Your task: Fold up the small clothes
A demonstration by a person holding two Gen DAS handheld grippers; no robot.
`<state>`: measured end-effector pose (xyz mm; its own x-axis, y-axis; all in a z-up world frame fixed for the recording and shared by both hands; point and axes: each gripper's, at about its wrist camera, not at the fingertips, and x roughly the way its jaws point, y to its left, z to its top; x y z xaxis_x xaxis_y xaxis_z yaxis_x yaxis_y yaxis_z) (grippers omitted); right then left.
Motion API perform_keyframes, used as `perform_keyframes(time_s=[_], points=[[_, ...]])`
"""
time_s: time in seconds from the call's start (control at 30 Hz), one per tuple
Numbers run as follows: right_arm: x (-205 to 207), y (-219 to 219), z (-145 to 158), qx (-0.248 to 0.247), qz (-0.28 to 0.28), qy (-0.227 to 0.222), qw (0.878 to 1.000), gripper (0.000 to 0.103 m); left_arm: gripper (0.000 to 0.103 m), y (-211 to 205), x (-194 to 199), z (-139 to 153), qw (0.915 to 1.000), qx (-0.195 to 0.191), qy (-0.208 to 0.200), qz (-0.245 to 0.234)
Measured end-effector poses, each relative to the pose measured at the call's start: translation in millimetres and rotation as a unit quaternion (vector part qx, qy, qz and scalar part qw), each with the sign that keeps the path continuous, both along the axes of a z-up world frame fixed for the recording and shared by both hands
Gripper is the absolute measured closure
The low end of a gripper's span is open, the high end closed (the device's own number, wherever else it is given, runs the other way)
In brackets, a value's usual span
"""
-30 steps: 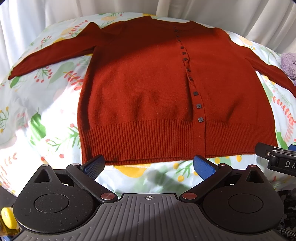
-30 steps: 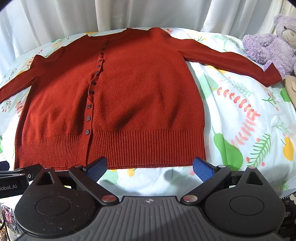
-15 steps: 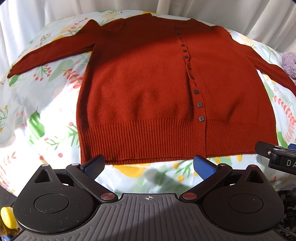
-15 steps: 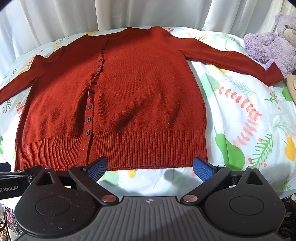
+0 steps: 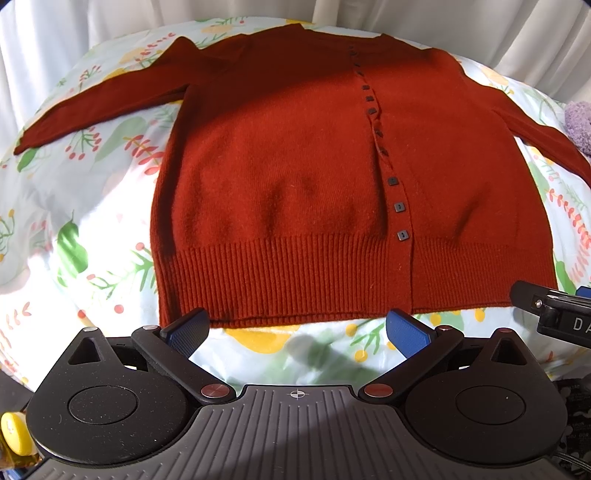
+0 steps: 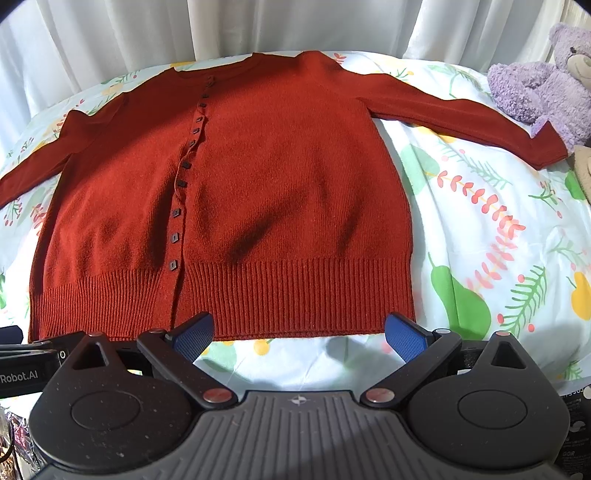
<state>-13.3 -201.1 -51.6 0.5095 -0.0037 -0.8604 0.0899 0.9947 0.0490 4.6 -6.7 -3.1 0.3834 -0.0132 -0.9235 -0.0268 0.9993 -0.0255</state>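
Observation:
A rust-red buttoned cardigan (image 5: pixel 295 177) lies flat and spread out on a floral bed sheet, both sleeves stretched sideways; it also shows in the right wrist view (image 6: pixel 280 192). My left gripper (image 5: pixel 297 330) is open and empty, just short of the ribbed hem near its left half. My right gripper (image 6: pixel 299 336) is open and empty, just short of the hem near its right half. The right gripper's body shows at the right edge of the left wrist view (image 5: pixel 554 314).
A purple teddy bear (image 6: pixel 543 81) sits at the far right by the right sleeve cuff. White curtains (image 6: pixel 295 26) hang behind the bed. The floral sheet (image 6: pixel 498 229) lies bare to the right of the cardigan.
Both grippers have crept slightly forward toward the hem; the cardigan has not moved. Both stay open.

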Motion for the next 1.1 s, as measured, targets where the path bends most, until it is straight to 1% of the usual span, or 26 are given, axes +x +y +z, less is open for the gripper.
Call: perform_keyframes(time_s=[1.1], points=[[2.0,-3.6,-4.5,0.007,-0.003,0.003,1.000,0.004,0.000,-2.0,1.8,-5.7,0.9999,0.001,0.013,0.005]])
